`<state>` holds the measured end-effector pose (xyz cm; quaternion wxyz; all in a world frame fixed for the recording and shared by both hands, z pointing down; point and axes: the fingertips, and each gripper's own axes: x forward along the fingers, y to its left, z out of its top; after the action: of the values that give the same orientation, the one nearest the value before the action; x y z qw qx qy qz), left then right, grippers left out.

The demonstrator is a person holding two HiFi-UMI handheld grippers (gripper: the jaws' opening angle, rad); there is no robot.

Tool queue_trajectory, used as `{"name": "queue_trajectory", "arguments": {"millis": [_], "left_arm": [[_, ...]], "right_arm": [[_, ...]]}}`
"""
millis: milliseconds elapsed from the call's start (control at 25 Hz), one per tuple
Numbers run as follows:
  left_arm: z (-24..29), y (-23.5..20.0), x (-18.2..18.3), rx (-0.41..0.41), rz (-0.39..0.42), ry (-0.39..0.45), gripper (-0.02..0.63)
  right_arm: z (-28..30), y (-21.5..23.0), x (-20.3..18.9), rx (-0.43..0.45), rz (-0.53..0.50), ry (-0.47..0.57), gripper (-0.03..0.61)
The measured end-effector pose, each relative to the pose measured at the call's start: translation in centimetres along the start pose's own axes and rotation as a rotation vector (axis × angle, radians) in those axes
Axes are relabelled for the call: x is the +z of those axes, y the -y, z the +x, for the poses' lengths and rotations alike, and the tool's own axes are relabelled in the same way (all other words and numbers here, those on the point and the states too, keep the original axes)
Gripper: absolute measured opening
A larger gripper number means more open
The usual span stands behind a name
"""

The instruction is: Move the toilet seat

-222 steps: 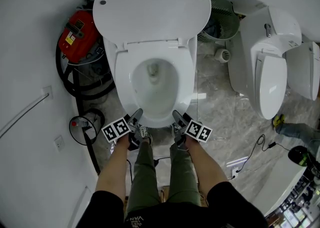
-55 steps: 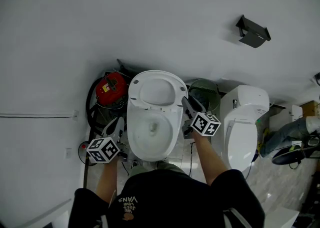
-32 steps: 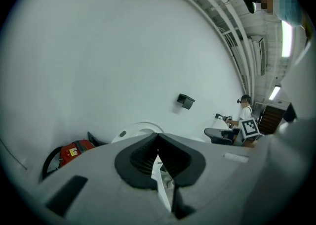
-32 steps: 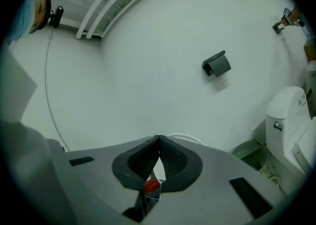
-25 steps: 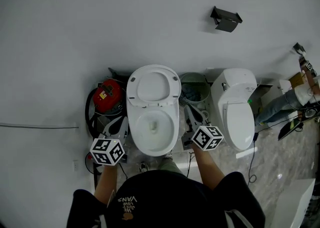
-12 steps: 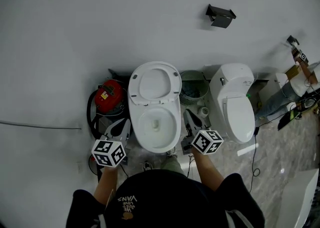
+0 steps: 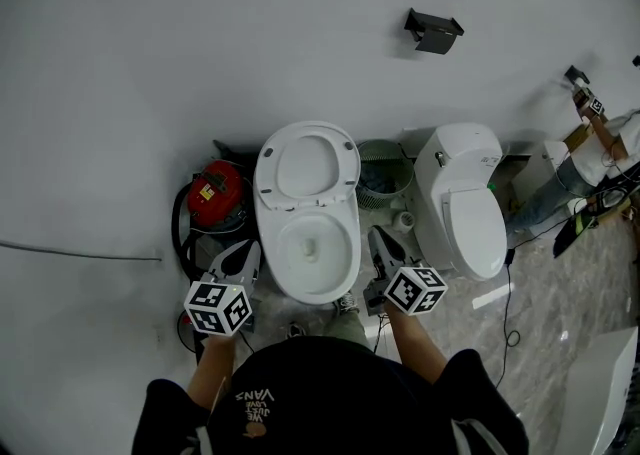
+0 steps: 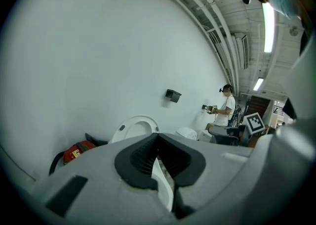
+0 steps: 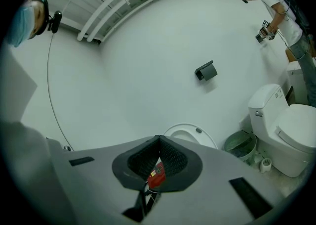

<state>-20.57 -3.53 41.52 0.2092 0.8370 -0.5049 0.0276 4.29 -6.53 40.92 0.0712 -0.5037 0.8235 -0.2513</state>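
Observation:
The white toilet stands in the middle of the head view. Its seat ring is tipped up against the lid, so the bowl lies open. My left gripper hangs shut and holds nothing, left of the bowl's front. My right gripper is shut and empty too, right of the bowl and clear of it. In the left gripper view the shut jaws point at the raised seat. The right gripper view has shut jaws below the raised seat.
A second toilet with its lid down stands to the right, a green basket between the two. A red vacuum with black hose sits on the left. A black box hangs on the wall. Another person stands far right.
The seat ring, down on the bowl in the earliest frame, now stands up against the lid. My right gripper has dropped from the seat's side to beside the bowl. The view stepped back.

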Motion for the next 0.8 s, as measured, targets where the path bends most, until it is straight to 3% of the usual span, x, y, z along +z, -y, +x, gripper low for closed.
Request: {"name": "queue_trajectory", "arguments": {"millis": [800], "left_arm": [[-1.5,-0.5,-0.3,0.022,-0.027,0.019,0.002]], "right_arm": [[-0.3,-0.9,-0.3,0.006,-0.026,-0.024,-0.002]]}}
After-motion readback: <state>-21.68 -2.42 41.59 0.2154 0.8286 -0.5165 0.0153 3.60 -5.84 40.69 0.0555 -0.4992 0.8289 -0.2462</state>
